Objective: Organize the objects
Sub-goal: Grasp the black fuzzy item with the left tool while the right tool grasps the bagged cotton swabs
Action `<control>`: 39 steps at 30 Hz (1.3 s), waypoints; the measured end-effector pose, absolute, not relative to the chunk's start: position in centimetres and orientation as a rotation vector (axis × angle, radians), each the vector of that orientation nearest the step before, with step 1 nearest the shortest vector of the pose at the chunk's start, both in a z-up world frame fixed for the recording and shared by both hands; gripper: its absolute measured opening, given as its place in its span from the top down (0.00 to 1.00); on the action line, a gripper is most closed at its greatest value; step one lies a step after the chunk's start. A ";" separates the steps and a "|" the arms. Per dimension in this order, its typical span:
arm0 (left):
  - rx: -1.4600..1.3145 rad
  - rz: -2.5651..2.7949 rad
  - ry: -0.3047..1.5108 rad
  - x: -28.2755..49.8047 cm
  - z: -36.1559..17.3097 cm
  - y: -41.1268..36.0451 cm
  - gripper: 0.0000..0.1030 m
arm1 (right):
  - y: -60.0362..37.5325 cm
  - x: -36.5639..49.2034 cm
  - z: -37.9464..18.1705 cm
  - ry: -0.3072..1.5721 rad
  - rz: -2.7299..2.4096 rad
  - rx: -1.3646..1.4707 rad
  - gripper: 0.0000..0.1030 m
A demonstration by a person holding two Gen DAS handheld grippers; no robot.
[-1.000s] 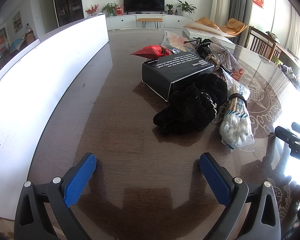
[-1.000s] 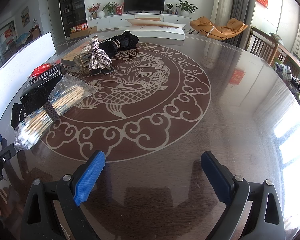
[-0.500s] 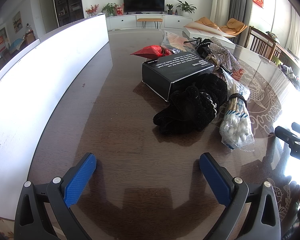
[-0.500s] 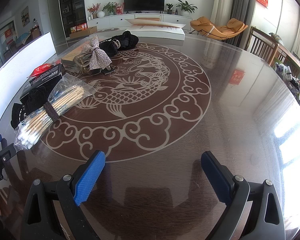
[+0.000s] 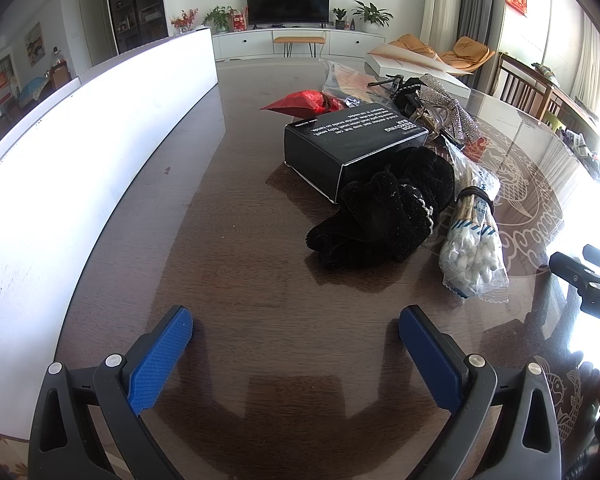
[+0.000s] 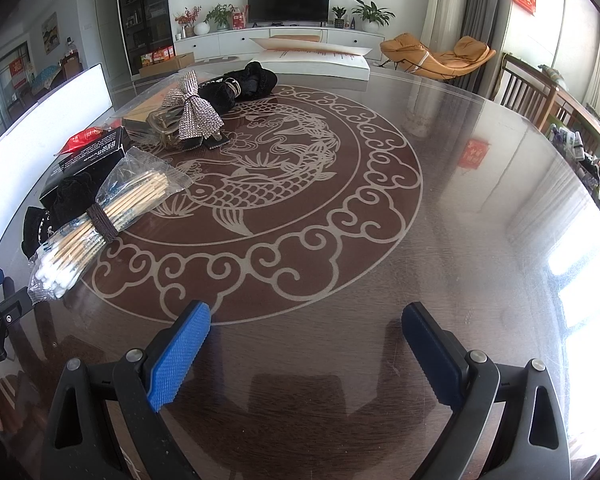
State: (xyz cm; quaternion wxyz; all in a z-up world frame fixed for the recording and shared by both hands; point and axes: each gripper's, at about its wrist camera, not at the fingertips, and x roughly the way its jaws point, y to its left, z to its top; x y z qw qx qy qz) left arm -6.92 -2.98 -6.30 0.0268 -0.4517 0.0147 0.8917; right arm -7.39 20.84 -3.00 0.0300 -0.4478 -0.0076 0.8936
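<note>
A heap of items lies on a dark wooden table point(image 5: 228, 240): a black box point(image 5: 352, 144), black fuzzy gloves point(image 5: 384, 212), a bag of cotton swabs point(image 5: 472, 236), a red packet point(image 5: 300, 102) and a glittery silver bow point(image 5: 448, 108). My left gripper point(image 5: 296, 334) is open, low over the wood short of the gloves, holding nothing. In the right wrist view the swab bag point(image 6: 100, 216), the bow point(image 6: 198, 110), the box point(image 6: 96, 150) and more black fabric point(image 6: 244, 84) lie at the left. My right gripper point(image 6: 306, 330) is open over the fish pattern's rim, empty.
A long white panel point(image 5: 84, 152) runs along the table's left side. A flat white box point(image 6: 312, 58) sits at the far edge. The glass top carries a carved fish medallion point(image 6: 268, 168). Wooden chairs point(image 6: 540, 92) stand to the right. The right half of the table holds glare.
</note>
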 end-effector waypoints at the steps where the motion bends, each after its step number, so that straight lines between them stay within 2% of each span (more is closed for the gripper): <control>1: -1.395 2.748 0.046 -6.8 -6.2 -3.1 0.00 | 20.8 -7.4 -3.0 -0.022 2.755 -1.381 0.06; 6: -1.409 2.667 0.098 -4.4 -5.9 -4.3 0.00 | 20.8 -7.5 -3.1 -0.018 2.756 -1.383 0.06; 14: -1.365 2.682 0.026 0.2 -5.7 -7.6 0.00 | 20.4 -7.7 -3.1 0.000 2.769 -1.418 0.06; 20: -1.319 2.685 -0.074 1.1 -5.5 -8.2 0.00 | 16.5 -10.0 -0.4 0.487 2.897 -1.485 0.06; 23: -1.326 2.668 -0.104 0.5 -5.4 -7.8 0.00 | 13.6 -13.3 -0.2 0.554 2.859 -1.578 0.06; 25: -1.326 2.663 -0.091 0.4 -5.3 -7.5 0.00 | 11.5 -15.0 -0.8 0.408 2.799 -1.660 0.14; 26: -1.327 2.659 -0.081 0.5 -5.2 -7.4 0.00 | 10.7 -15.3 -1.3 0.346 2.777 -1.705 0.29; 27: -1.325 2.653 -0.070 0.4 -5.1 -7.3 0.00 | 10.3 -15.1 -1.7 0.322 2.774 -1.734 0.40; 28: -1.318 2.648 -0.060 0.3 -4.9 -7.3 0.00 | 10.1 -14.6 -1.6 0.283 2.792 -1.715 0.43; 30: -1.293 2.634 -0.044 -0.4 -4.3 -7.2 0.00 | 10.3 -13.2 -1.8 0.246 2.802 -1.741 0.67; 31: -1.276 2.622 -0.043 -0.9 -3.9 -7.0 0.00 | 10.6 -12.4 -1.9 0.228 2.807 -1.748 0.71; 34: -1.185 2.564 -0.045 -3.4 -2.4 -5.8 0.00 | 12.2 -9.7 -1.9 0.175 2.811 -1.742 0.71; 39: -1.131 2.544 0.130 -9.6 -2.2 -1.3 0.00 | 15.2 -6.6 -1.6 0.159 2.787 -1.741 0.71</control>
